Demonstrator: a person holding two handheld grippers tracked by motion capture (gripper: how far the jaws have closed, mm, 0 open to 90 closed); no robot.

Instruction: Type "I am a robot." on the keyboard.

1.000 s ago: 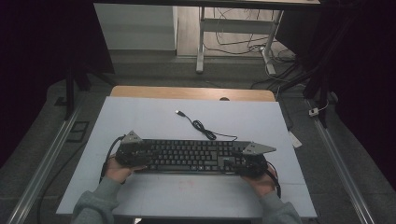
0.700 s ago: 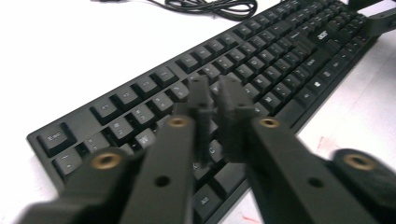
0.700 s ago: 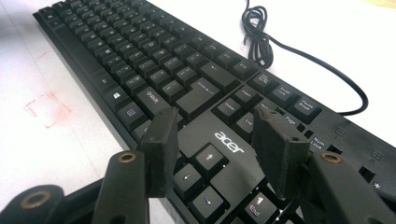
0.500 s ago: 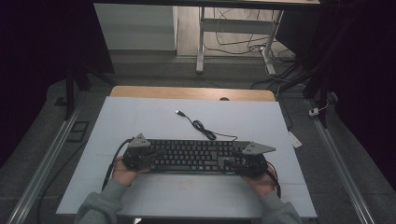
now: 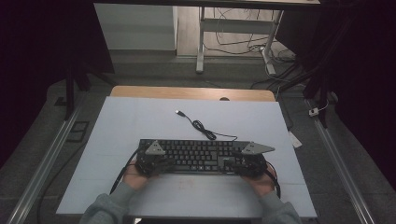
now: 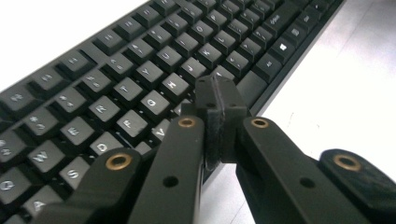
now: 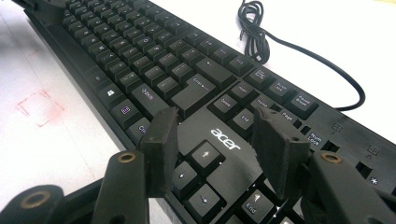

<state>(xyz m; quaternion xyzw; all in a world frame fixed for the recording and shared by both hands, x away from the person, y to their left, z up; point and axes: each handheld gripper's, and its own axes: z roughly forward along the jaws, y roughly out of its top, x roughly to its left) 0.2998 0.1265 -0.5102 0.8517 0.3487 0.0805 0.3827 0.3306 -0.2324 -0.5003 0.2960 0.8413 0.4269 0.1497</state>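
Observation:
A black Acer keyboard [image 5: 196, 156] lies across the near half of the white mat, and its black cable [image 5: 205, 130] curls away to a USB plug [image 5: 178, 112]. My left gripper [image 5: 154, 161] is over the keyboard's left part. In the left gripper view the left gripper [image 6: 216, 93] is shut, pads pressed together with nothing between them, just above the bottom letter row of the keyboard [image 6: 140, 70]. My right gripper [image 5: 250, 161] is at the right end. In the right gripper view the right gripper [image 7: 215, 135] stands open over the arrow keys and logo of the keyboard [image 7: 154, 56].
The white mat [image 5: 140, 121] covers a wooden table [image 5: 187, 92] and has free room behind and to both sides of the keyboard. A faint red square mark [image 7: 39, 107] sits on the mat in front of the keyboard. The coiled cable [image 7: 261, 42] lies behind the keyboard.
My left gripper has slid to the right, from the keyboard's left end to over its left keys. The right gripper and the keyboard have stayed put.

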